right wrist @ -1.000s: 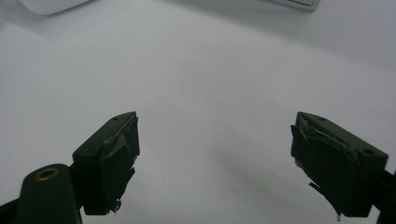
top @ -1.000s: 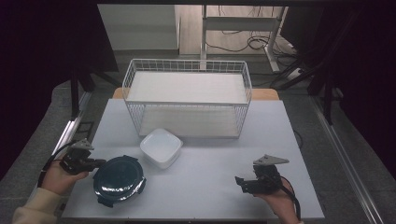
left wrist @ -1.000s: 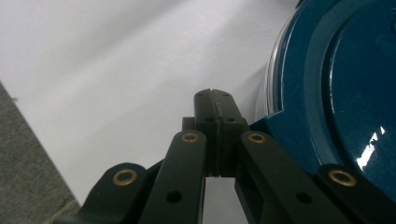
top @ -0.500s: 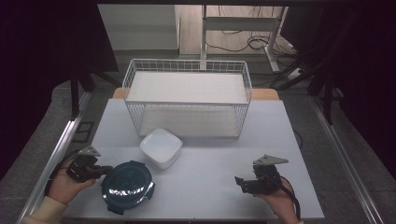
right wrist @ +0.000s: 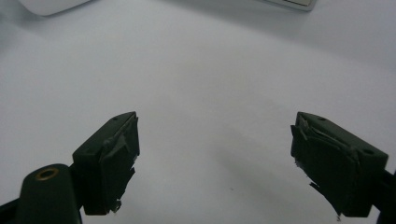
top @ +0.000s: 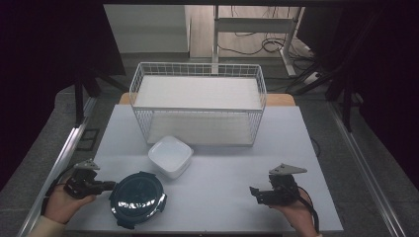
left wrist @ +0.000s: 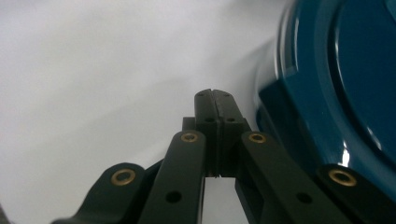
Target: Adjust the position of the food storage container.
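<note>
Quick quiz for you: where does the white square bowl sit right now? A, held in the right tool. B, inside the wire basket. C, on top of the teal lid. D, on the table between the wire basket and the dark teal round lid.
D: in the high view the white square bowl rests on the table, just in front of the wire basket and behind the teal lid.

No readable text, label, brand, number or sign on any surface: table, wire basket, dishes and tools all unmarked.
</note>
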The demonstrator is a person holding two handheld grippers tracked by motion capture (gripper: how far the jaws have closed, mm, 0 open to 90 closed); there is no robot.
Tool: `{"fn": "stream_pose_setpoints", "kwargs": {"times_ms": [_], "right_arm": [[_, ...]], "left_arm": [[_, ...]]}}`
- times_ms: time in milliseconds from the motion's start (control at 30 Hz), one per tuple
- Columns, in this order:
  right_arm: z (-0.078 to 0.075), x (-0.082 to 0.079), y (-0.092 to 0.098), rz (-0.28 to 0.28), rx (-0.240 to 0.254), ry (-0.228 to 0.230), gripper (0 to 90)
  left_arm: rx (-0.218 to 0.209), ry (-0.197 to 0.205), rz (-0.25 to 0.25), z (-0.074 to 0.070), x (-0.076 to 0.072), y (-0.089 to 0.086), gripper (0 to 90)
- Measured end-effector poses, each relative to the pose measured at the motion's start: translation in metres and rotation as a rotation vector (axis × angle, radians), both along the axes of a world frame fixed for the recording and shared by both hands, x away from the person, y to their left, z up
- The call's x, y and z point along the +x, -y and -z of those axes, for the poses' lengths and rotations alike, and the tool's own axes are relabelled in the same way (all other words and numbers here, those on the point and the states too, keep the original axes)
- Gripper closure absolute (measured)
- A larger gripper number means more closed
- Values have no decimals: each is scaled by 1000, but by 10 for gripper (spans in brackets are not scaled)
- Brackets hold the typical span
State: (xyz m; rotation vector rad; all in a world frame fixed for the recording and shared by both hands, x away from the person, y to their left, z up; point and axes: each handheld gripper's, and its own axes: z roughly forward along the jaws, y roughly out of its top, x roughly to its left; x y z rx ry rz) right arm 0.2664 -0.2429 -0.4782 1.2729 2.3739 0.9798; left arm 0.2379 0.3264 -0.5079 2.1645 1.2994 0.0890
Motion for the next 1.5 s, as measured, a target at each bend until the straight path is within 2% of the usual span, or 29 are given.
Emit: {"fn": "stream_pose_setpoints", "kwargs": {"times_ms": [100, 167, 267, 600, 933, 1300, 1400, 1500], "right_arm": [[0, 0, 0, 1, 0, 0, 151], [0, 0, -1, -1, 1, 1, 151], [0, 0, -3, -7, -2, 0, 151], [0, 0, -2, -1, -1, -2, 151], [-1, 0, -3, -8, -2, -3, 151], [0, 0, -5, -15, -2, -4, 151], [-1, 0, -5, -14, -1, -7, 151], [-1, 0, -5, -17, -2, -2, 151]], "left_arm": [[-24, -5, 11, 2, -4, -1, 900], [-67, -5, 26, 2, -7, 1, 899], [-54, -11, 21, 2, -8, 4, 900], [-66, -22, 1, 3, -11, 9, 900], [-88, -32, -18, 3, -22, 32, 900], [-95, -41, -32, 3, -25, 49, 900], [-88, -27, -21, 3, -27, 57, 900], [-96, -22, -19, 3, -27, 56, 900]]}}
